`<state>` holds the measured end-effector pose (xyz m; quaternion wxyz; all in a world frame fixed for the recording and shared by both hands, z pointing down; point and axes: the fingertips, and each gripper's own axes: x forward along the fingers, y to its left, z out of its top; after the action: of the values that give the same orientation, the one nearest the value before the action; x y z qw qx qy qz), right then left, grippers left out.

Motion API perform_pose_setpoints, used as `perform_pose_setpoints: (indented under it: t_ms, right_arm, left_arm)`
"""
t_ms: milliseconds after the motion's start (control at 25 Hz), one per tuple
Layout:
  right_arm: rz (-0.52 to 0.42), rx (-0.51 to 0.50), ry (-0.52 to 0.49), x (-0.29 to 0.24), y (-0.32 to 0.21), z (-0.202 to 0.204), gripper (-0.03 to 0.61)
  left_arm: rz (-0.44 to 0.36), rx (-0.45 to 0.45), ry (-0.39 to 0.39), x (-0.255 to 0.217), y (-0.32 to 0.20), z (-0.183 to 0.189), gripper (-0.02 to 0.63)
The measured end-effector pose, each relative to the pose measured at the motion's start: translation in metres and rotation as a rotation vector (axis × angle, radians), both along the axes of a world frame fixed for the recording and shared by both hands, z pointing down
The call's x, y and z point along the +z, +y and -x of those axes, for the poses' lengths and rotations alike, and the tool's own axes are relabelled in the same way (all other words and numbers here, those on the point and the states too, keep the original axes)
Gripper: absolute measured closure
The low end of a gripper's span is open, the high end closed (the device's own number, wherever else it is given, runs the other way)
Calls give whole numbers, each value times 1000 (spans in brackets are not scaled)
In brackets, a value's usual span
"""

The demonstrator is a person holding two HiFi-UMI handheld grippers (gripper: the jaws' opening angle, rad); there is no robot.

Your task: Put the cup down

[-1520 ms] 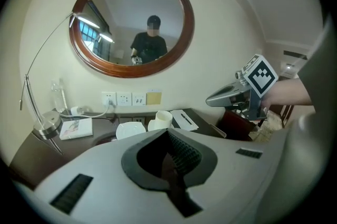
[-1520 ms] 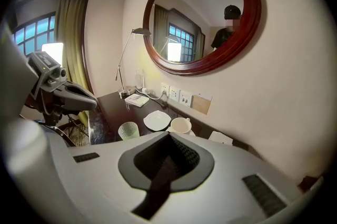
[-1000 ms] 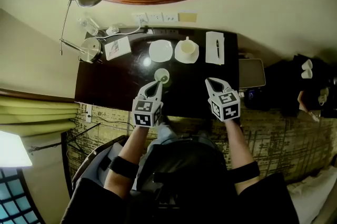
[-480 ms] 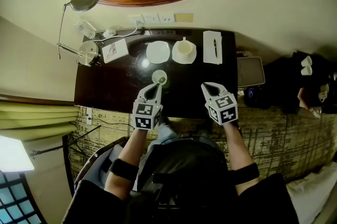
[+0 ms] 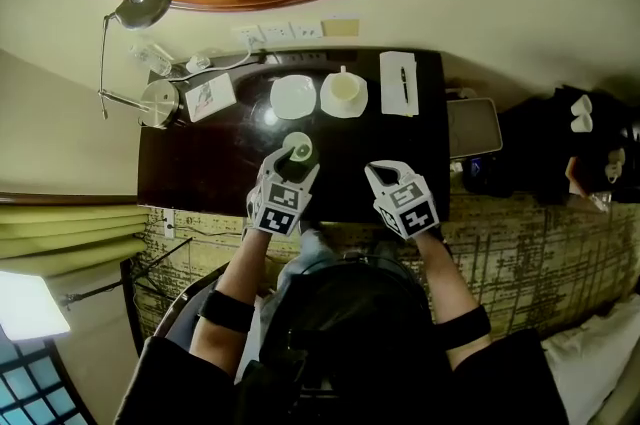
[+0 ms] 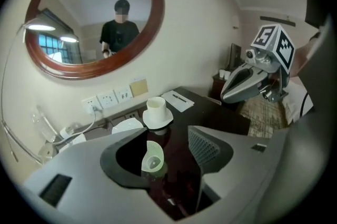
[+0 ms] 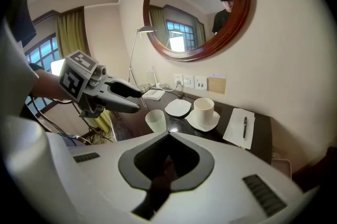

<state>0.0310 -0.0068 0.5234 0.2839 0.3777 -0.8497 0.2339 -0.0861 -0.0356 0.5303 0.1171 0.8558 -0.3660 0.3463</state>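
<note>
Hidden under left gripper [image 5: 292, 163], between just-opening jaws: cup [image 5: 299, 147] near side. Too small to read beyond: card [image 5: 208, 97] print.

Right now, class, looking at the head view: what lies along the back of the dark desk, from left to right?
desk lamp base → printed card → empty saucer → white cup on its saucer → notepad with pen
</note>
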Motion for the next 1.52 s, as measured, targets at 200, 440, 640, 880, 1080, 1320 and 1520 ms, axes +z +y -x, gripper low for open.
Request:
perform_pose_setpoints:
  t_ms: [200, 440, 640, 880, 1080, 1320, 1520]
  right_arm:
    - [62, -145, 54, 27, 15, 29, 570]
    - [127, -292, 75, 45, 32, 71, 569]
    - [155, -316, 73, 59, 34, 90, 569]
    - [188, -311, 58, 72, 35, 106, 569]
    - [205, -308, 62, 81, 33, 112, 569]
    - [212, -314, 59, 85, 27, 118, 569]
    - [211, -317, 65, 87, 22, 121, 569]
  left_arm:
    - [62, 171, -207, 37, -12, 3, 211]
    - [173, 351, -355, 79, -29, 17, 184]
    - [274, 467, -392, 108, -32, 21, 168]
    - [328, 549, -416, 132, -29, 23, 141]
    - [345, 572, -424, 146, -32, 22, 143]
    - [370, 585, -421, 158, -29, 24, 216]
    - [361, 597, -398, 155, -30, 23, 222]
